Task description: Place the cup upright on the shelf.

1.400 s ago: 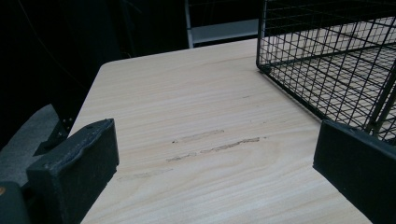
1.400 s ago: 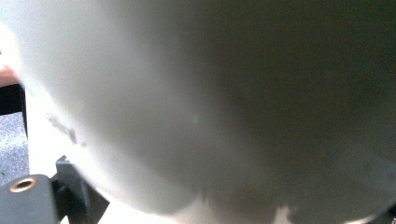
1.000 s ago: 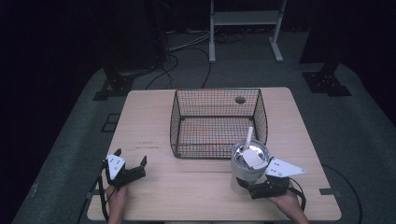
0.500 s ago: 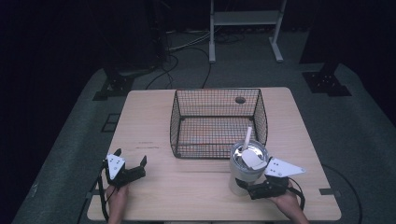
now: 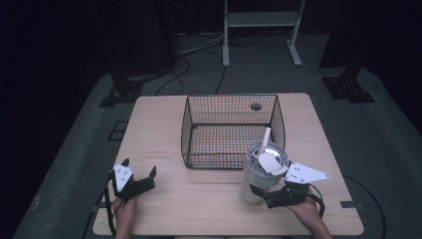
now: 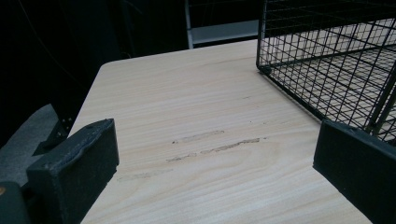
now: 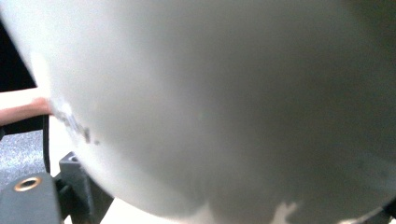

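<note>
Clearly the work in hand is getting the cup (image 5: 263, 172) into the wire basket (image 5: 231, 130); the right gripper (image 5: 271, 195) is clamped round the cup's lower wall, which crowds the right gripper view as a pale blurred curve (image 7: 224, 102); the cup stands just in front of the basket's near right corner, its lid and straw (image 5: 265, 138) rising about level with the rim. To do this well, I judge the lift should go straight up until the cup's base clears the rim, then forward over the open top, then down onto the basket floor; keep the cup upright throughout, since the grip sits low and the top-heavy load could tip; mind the straw near the wire. The right hand (image 5: 304, 211) comes in low from the table's near edge, jaws pointing left across the table (image 5: 164, 149). The left gripper (image 5: 139, 183) rests near the front left, jaws spread wide with nothing between them, aimed toward the basket's near corner (image 6: 327, 60).
</note>
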